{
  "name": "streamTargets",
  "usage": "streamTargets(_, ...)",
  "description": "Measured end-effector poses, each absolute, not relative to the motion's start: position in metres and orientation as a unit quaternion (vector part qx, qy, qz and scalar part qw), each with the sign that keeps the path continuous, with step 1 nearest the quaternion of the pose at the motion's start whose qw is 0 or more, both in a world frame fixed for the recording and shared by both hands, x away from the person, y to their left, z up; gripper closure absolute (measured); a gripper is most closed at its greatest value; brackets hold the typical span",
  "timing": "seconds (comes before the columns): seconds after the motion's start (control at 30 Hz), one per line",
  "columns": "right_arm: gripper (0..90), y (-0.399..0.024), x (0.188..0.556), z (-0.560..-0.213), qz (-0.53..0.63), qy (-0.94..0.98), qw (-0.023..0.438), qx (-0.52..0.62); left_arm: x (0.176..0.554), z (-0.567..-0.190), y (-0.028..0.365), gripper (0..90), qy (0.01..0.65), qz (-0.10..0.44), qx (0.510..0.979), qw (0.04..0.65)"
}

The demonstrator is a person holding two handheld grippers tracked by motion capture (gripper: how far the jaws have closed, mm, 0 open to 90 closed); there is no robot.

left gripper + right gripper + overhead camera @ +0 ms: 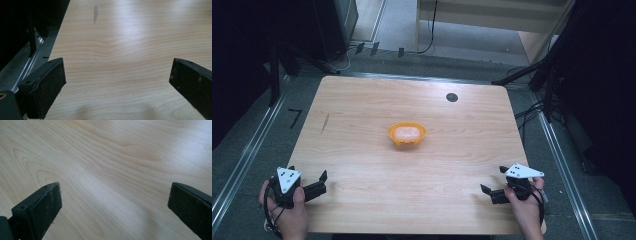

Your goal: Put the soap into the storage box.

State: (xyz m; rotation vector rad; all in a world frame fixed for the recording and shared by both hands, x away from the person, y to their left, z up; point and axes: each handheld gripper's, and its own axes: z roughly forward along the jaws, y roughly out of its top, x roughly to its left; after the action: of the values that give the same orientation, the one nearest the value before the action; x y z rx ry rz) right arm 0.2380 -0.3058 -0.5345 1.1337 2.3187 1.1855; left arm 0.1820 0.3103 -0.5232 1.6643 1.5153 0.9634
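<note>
From above, the high view shows a wooden table [362,130] with an orange bowl [407,134] near its middle, holding something pale that is too small to make out. A small dark round mark [452,97] sits toward the far right of the tabletop. The left tongs [307,176] rest at the near left corner and the right tongs [493,181] at the near right corner, each held in a hand, both well apart from the bowl.

Along the left tongs [117,75], the left gripper view shows jaws spread wide over bare wood, with a grey streak [95,13] farther off.

Along the right tongs [115,195], the right gripper view likewise shows jaws standing wide apart above bare wood grain.
</note>
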Motion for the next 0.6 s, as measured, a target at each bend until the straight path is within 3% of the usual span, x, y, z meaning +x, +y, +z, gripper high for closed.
streamTargets(0.6,0.0,-0.339,0.204,-0.547,0.419,0.782,0.174,0.428,0.182,-0.523,0.31,0.9,0.582,0.37,0.639,0.34)
